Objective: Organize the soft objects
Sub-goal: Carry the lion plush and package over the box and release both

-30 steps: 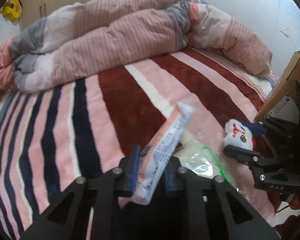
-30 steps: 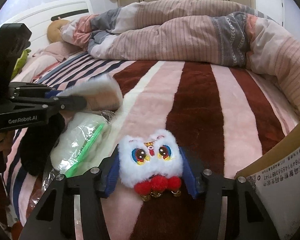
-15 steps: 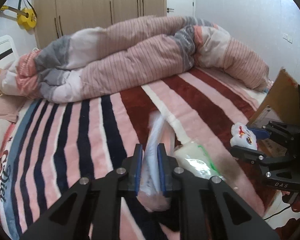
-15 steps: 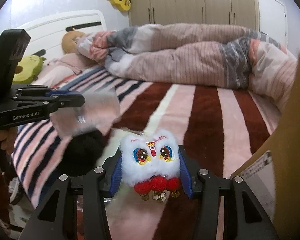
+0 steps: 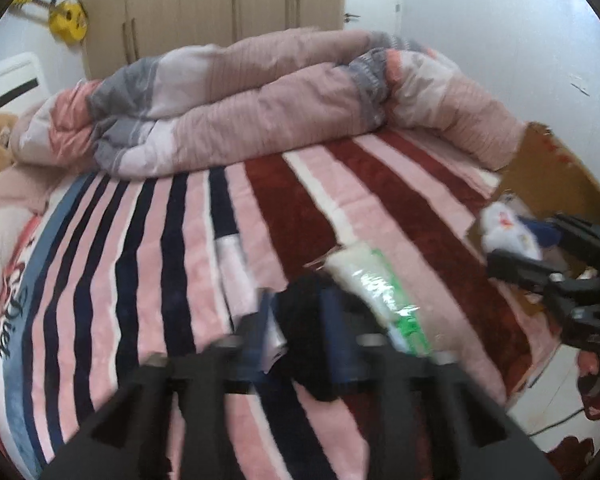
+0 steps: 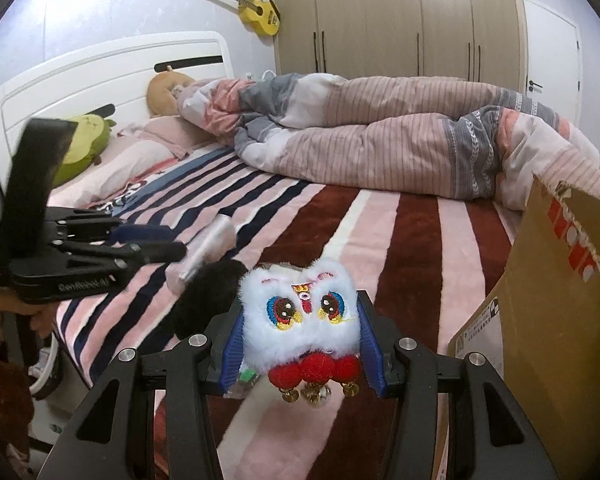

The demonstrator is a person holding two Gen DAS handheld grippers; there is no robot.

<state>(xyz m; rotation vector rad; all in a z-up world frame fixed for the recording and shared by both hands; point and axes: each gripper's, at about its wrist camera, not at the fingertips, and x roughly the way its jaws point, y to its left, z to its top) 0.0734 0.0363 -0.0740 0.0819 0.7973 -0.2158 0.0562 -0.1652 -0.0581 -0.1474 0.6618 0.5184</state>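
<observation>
The right gripper (image 6: 300,344) has its fingers (image 6: 232,350) closed on a white lion toy (image 6: 300,316), pressing its furry sides, with the red pompoms and small bells hanging free below the fingers. An open cardboard box (image 6: 560,300) stands just to the right of these fingers, at the edge of the bed (image 6: 380,232). If the box is where the toy goes, the main danger is the dangling bells catching on the box flap as the toy crosses over it, which could tug the toy out of a hold that rests only on soft fur. Letting go too early would drop it on the bed or down beside the box.

The left gripper (image 5: 300,336) is blurred by motion. Its fingers (image 5: 336,336) stand a moderate way apart, with a black fluffy thing (image 5: 308,320) lying between them; I cannot tell whether they are gripping it or only surrounding it. A wrapped pack (image 5: 232,268) lies on the bed just ahead and to the left of these fingers, free of them, and a clear plastic bag with a green strip (image 5: 380,296) lies just to their right, touching or overlapping the black thing. Closing here could pinch the bag's edge together with the fluff and drag both along. The two grippers are near each other, so a sideways swing by either risks a knock.
</observation>
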